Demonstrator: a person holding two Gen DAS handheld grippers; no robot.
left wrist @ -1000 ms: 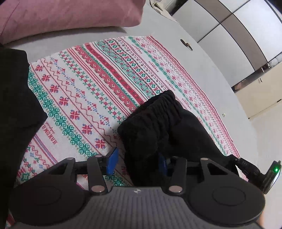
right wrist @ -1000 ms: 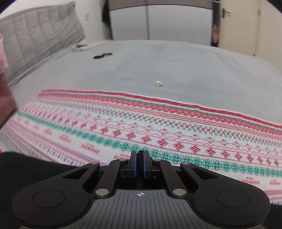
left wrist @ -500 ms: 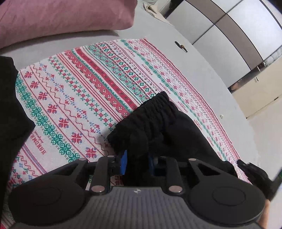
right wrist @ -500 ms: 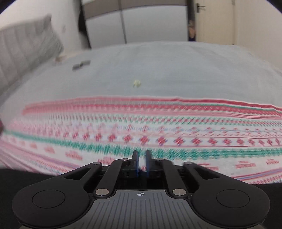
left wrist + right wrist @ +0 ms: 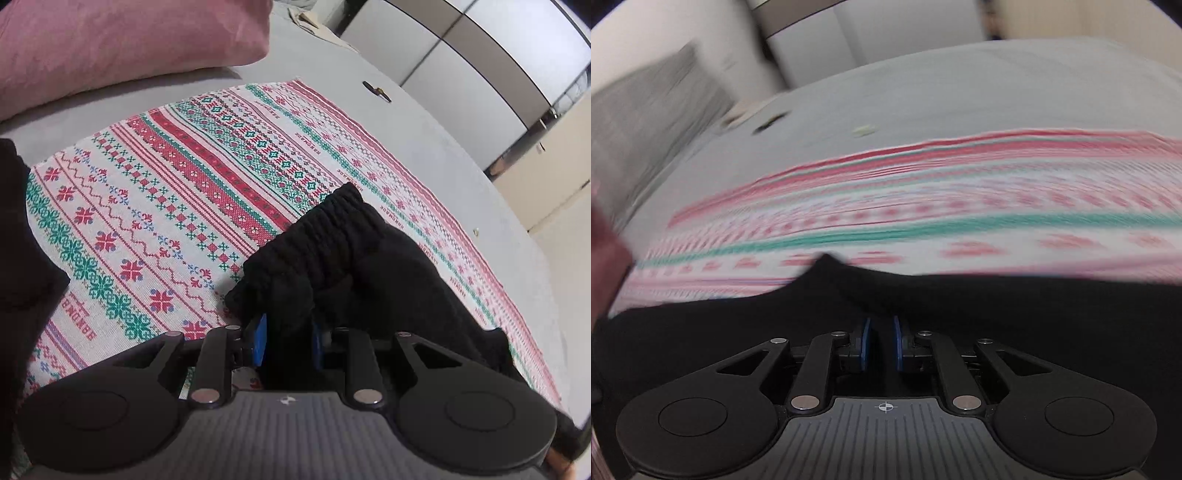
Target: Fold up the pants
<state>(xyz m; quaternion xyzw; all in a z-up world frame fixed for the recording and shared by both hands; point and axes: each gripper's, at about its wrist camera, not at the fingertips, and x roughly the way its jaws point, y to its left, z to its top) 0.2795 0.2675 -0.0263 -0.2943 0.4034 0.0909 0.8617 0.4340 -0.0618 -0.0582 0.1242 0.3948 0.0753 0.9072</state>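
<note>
The black pants (image 5: 369, 266) lie bunched on a red, green and white patterned blanket (image 5: 166, 206), elastic waistband toward the far side. In the left wrist view my left gripper (image 5: 286, 332) is shut on a thick fold of the waistband, blue pads pressed into the cloth. The right wrist view is blurred by motion. There the pants (image 5: 738, 332) fill the lower part, and a ridge of cloth runs into my right gripper (image 5: 881, 332). Its jaws are closing on that thin fold, with only a narrow gap between the pads.
The blanket (image 5: 923, 206) covers a grey bed. A pink pillow (image 5: 110, 48) lies at the far left, more black cloth (image 5: 18, 258) at the left edge. A small dark object (image 5: 376, 90) sits on the bare sheet beyond. White wardrobe doors (image 5: 480, 55) stand behind.
My left gripper has closed from wide open onto the waistband fold. My right gripper has swept sideways and down over the blanket, and black cloth now sits between its pads.
</note>
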